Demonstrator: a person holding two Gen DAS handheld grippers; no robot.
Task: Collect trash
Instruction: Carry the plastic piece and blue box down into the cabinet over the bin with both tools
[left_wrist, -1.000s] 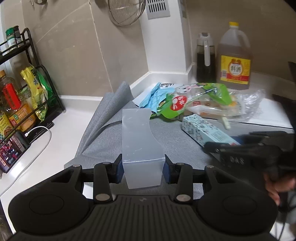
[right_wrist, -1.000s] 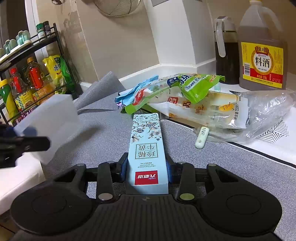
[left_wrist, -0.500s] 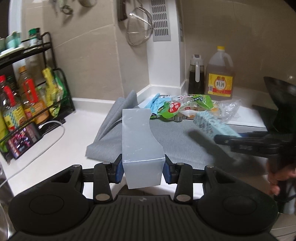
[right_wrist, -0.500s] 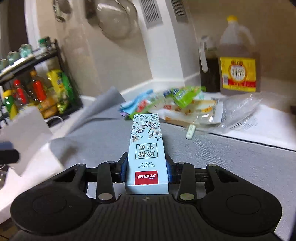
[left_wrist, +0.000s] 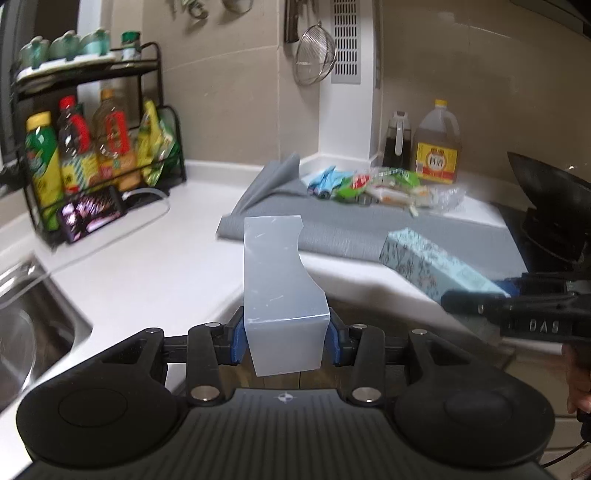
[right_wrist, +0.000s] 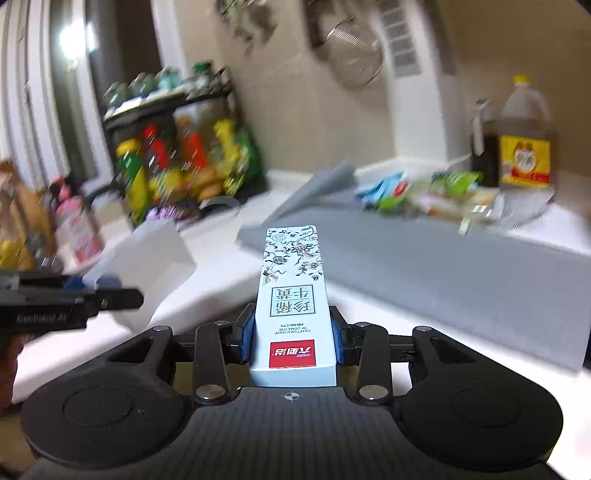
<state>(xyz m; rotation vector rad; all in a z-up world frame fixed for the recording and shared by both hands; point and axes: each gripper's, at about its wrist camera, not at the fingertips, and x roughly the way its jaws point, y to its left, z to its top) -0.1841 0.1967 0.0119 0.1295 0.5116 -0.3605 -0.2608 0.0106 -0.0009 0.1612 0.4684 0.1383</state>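
Note:
My left gripper (left_wrist: 285, 343) is shut on a plain grey-white carton (left_wrist: 279, 284), held out past the counter's front edge. My right gripper (right_wrist: 293, 341) is shut on a long pale blue box (right_wrist: 293, 295) with a floral print and a red label. In the left wrist view that blue box (left_wrist: 432, 264) and the right gripper (left_wrist: 476, 301) show at the right; in the right wrist view the grey-white carton (right_wrist: 147, 262) and the left gripper (right_wrist: 98, 293) show at the left. More trash, a heap of snack wrappers and a clear bag (left_wrist: 380, 184), lies far off on the grey mat (left_wrist: 354, 229).
A white counter (left_wrist: 155, 254) runs to a steel sink (left_wrist: 29, 317) at the left. A black rack (left_wrist: 92, 147) of bottles stands at the back left. An oil jug (left_wrist: 437, 144) and a dark bottle (left_wrist: 397, 140) stand by the wall. A dark wok (left_wrist: 550, 206) sits at the right.
Both grippers have drawn back from the mat and the trash heap, past the counter's edge, each keeping its box. The heap now looks much smaller, and the sink has come into view.

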